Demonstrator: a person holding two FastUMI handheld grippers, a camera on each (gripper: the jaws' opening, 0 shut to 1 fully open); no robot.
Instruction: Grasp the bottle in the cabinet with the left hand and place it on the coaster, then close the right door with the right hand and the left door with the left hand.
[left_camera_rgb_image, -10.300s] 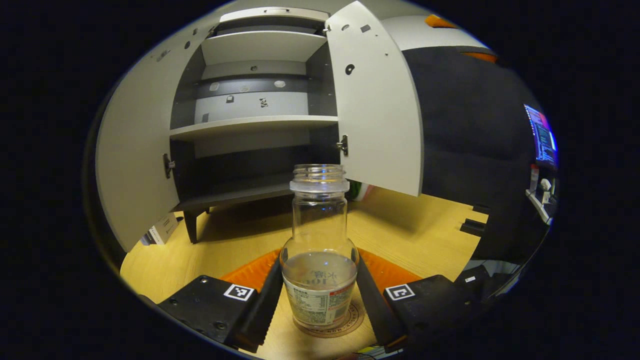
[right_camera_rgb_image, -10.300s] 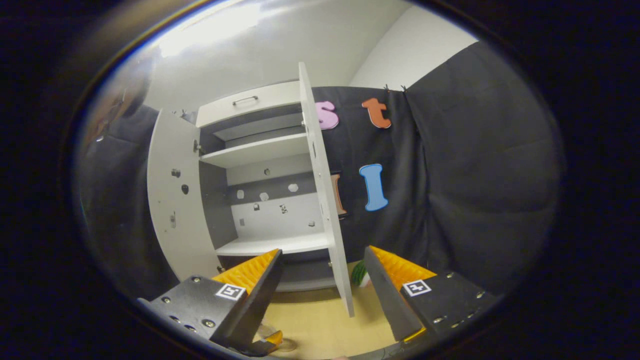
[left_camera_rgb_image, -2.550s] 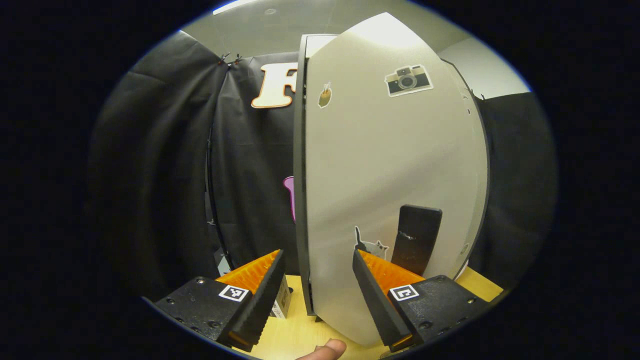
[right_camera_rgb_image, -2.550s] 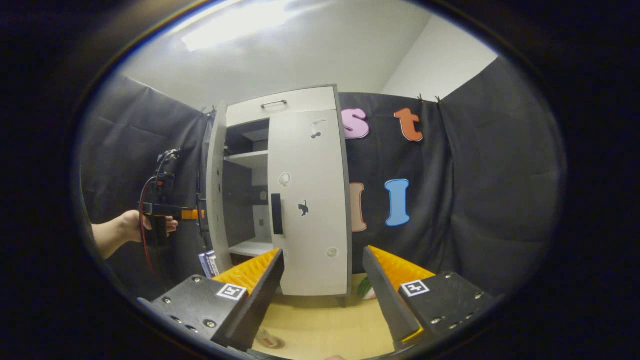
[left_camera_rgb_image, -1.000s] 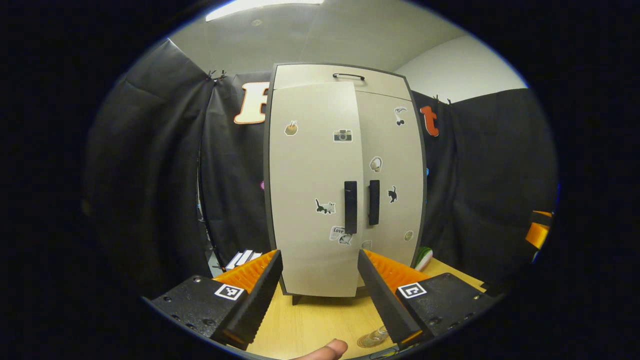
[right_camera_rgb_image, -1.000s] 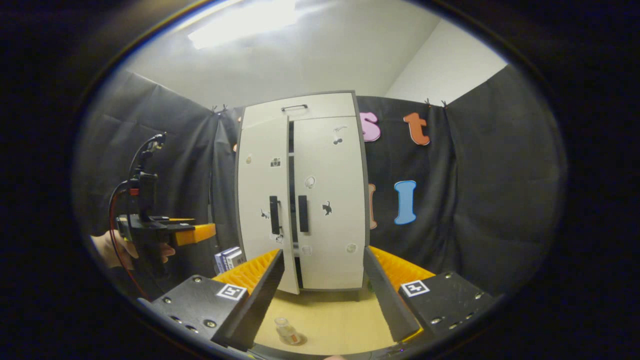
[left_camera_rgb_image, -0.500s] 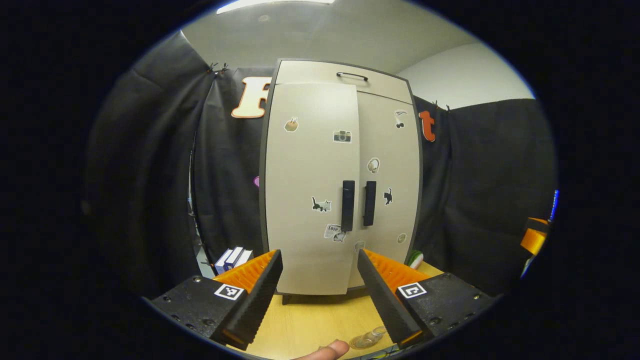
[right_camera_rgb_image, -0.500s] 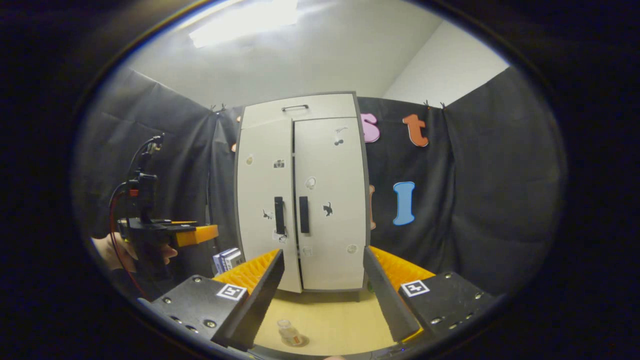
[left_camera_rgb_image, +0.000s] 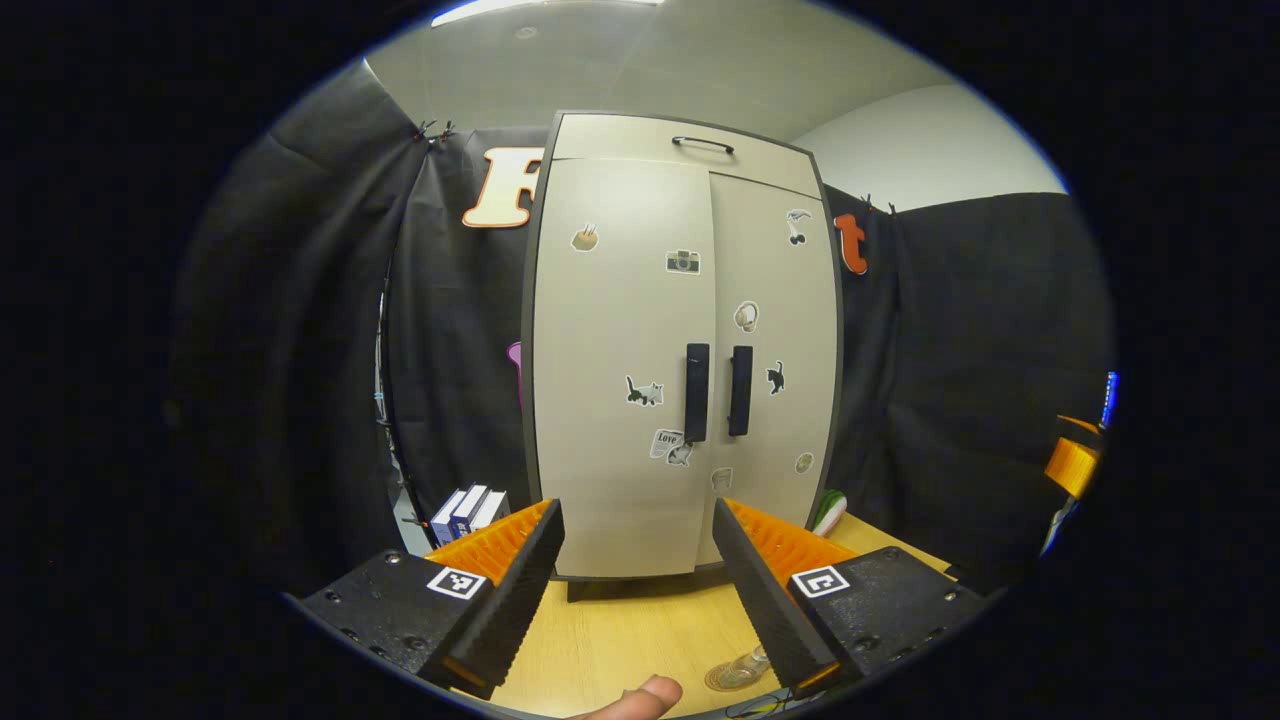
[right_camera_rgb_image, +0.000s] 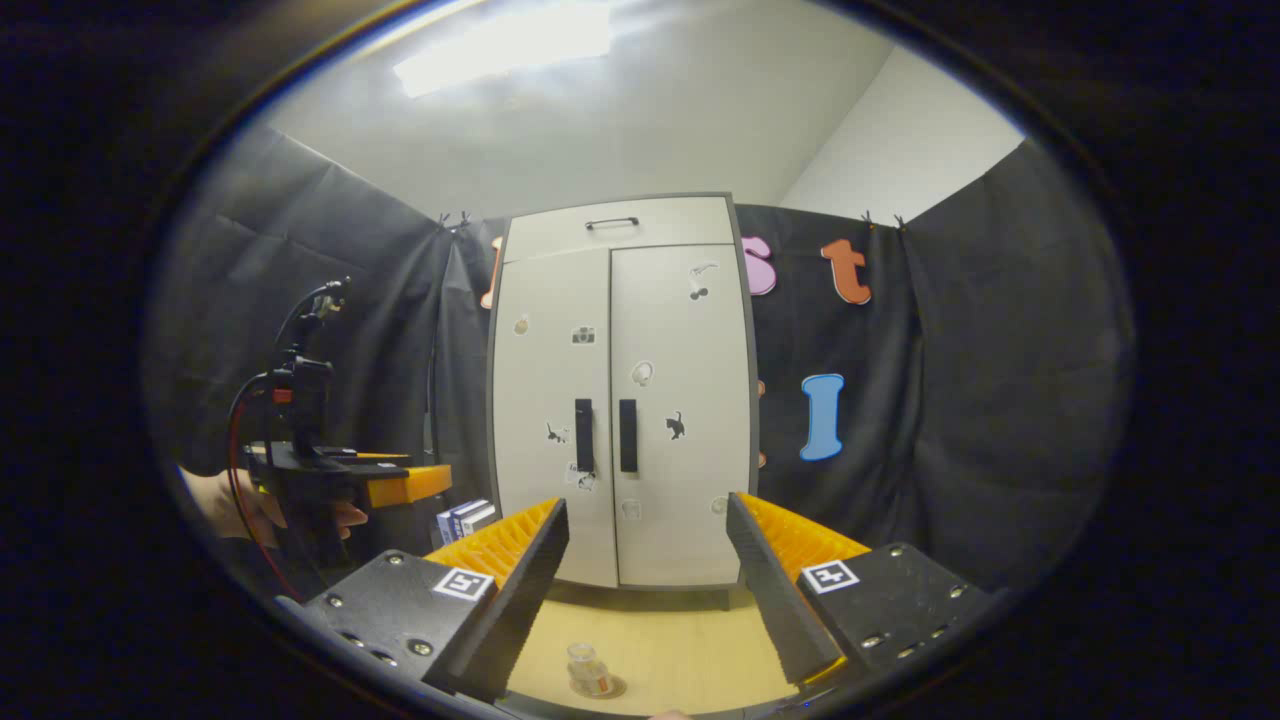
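Observation:
The grey cabinet (left_camera_rgb_image: 680, 330) stands at the back of the wooden table with its left door (left_camera_rgb_image: 620, 370) and right door (left_camera_rgb_image: 775, 340) both shut, black handles side by side. In the right gripper view the cabinet (right_camera_rgb_image: 625, 400) looks the same. The clear bottle (right_camera_rgb_image: 588, 670) stands on the round coaster (right_camera_rgb_image: 612, 688) on the table, well in front of the cabinet. The bottle (left_camera_rgb_image: 745, 668) peeks out beside my left gripper's finger. My left gripper (left_camera_rgb_image: 635, 580) is open and empty, back from the doors. My right gripper (right_camera_rgb_image: 650, 585) is open and empty too. The left gripper (right_camera_rgb_image: 400, 485) shows at the left, held by a hand.
A few small boxes (left_camera_rgb_image: 468, 510) stand left of the cabinet's foot. A green and white object (left_camera_rgb_image: 830, 512) lies at its right foot. The wooden table (left_camera_rgb_image: 620, 640) spreads in front. A fingertip (left_camera_rgb_image: 640, 695) shows at the bottom. The right gripper's orange finger (left_camera_rgb_image: 1072, 465) shows at far right.
The left door has swung fully shut; a gap showed one second ago. Both grippers have drawn back a little from the cabinet.

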